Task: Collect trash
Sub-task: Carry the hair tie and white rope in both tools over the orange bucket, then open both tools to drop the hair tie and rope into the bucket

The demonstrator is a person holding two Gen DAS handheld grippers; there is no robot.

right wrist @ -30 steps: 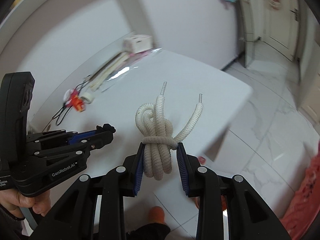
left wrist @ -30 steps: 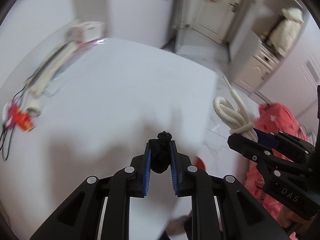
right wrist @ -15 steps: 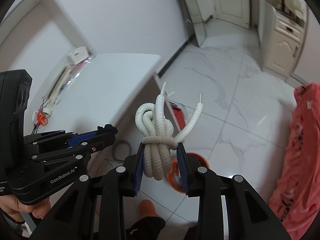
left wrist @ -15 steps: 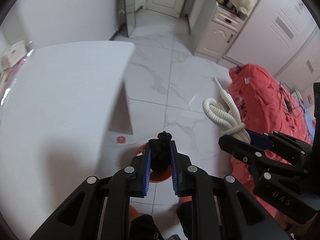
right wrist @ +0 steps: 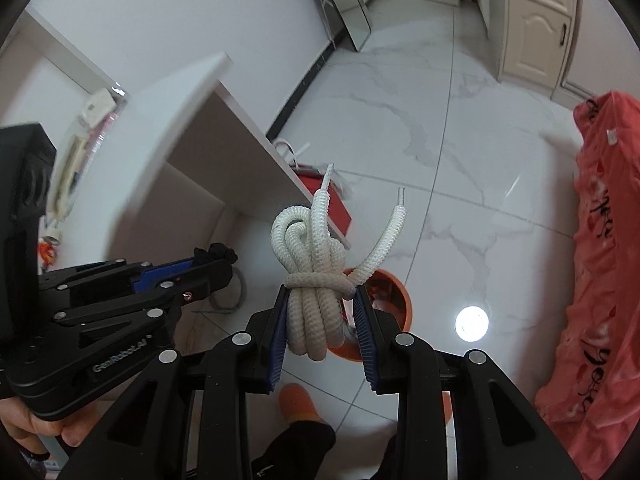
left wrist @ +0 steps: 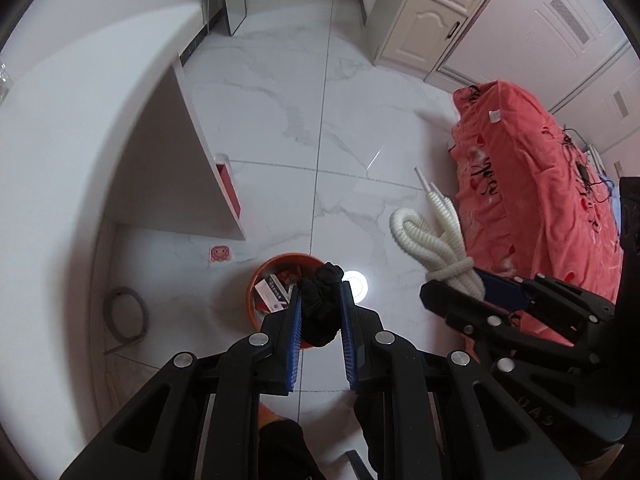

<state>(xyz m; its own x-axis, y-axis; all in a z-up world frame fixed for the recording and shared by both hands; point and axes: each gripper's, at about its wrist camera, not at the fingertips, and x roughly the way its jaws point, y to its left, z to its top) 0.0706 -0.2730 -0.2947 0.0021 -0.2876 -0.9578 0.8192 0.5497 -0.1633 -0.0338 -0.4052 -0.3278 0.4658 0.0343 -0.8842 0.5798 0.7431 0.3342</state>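
Observation:
My left gripper [left wrist: 320,304] is shut on a black knotted wad [left wrist: 320,304] and holds it right above an orange trash bin [left wrist: 264,280] on the floor; boxes and wrappers lie inside the bin. My right gripper [right wrist: 322,312] is shut on a bundled white rope [right wrist: 316,264], also above the orange bin [right wrist: 394,296]. The rope [left wrist: 432,240] and right gripper [left wrist: 472,292] show in the left wrist view, to the right of the bin. The left gripper [right wrist: 212,264] with the black wad [right wrist: 216,254] shows at left in the right wrist view.
A white table [left wrist: 80,140] stands at left, with a red box [right wrist: 336,200] under its edge. A red blanket [left wrist: 532,184] covers furniture at right. A grey cable loop [left wrist: 124,316] lies on the marble floor. Cream cabinets [left wrist: 420,20] stand at the back.
Both grippers swung away from the tabletop and down toward the floor. The orange bin has come into view right below both held items. Both grips are unchanged.

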